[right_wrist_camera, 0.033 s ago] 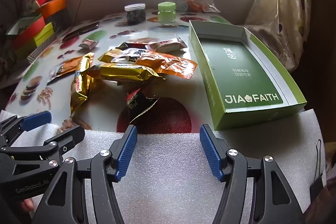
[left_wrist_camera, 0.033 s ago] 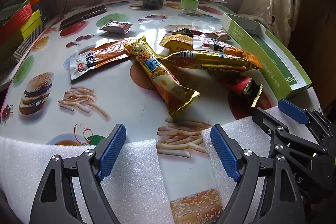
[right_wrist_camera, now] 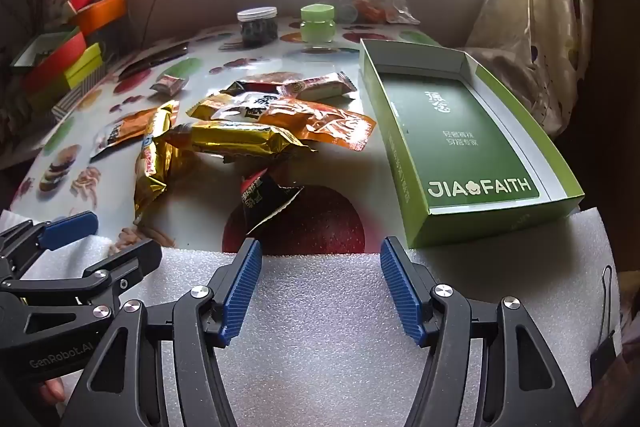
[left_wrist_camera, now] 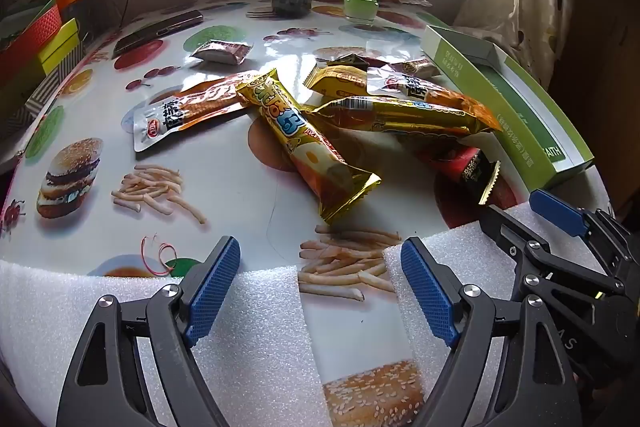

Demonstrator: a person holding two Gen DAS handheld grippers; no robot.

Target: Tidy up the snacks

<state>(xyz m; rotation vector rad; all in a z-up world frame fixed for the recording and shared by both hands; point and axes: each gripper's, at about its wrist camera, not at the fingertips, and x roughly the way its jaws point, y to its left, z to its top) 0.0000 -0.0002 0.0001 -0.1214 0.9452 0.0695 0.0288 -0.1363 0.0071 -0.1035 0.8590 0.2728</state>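
We hold the left claw (left_wrist_camera: 320, 291) and the right claw (right_wrist_camera: 320, 291) with fingers spread and nothing between them, both above white foam sheets at the near edge of the desk (left_wrist_camera: 224, 179). The snack packets (right_wrist_camera: 248, 139) lie in a loose heap on the desk, just beside the green box (right_wrist_camera: 476, 147), which holds none of them.

two low, near wrist views toward shared snack pile (left_wrist_camera: 360, 119)
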